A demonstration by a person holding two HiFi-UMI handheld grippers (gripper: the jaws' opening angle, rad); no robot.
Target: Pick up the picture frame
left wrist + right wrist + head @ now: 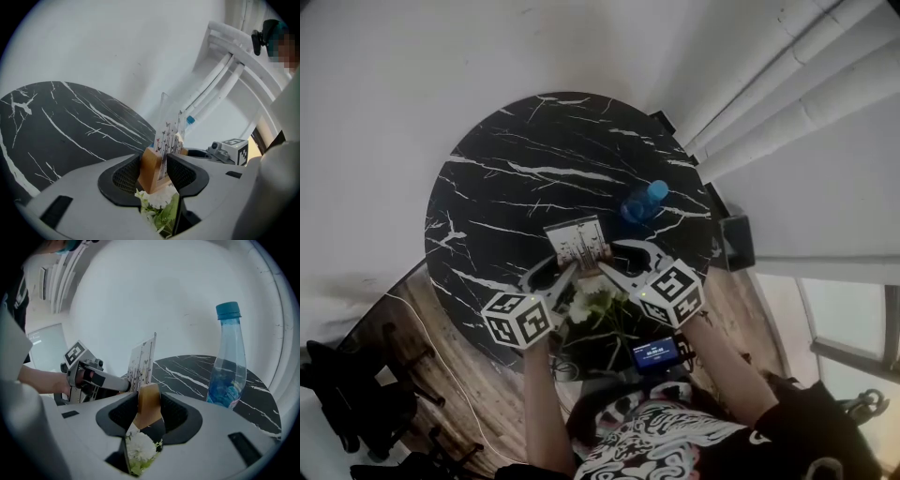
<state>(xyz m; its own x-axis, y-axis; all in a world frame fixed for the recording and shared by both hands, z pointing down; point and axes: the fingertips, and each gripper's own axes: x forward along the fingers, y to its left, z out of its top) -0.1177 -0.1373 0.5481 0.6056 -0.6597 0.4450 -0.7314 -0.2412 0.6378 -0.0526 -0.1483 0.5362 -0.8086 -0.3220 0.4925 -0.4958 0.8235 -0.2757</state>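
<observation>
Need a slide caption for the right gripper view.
Right claw shut on the wooden base of the picture frame; water bottle stands on the marble table behind.

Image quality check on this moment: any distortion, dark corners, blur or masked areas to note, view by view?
Head view: dim and soft, fisheye bulging the round black marble table. Left gripper view: dark vignetted corners, a mosaic patch top right, the clear picture frame on a wooden base in focus. Right gripper view: dark corners, curved edges, the blue-capped plastic water bottle crisp.
</observation>
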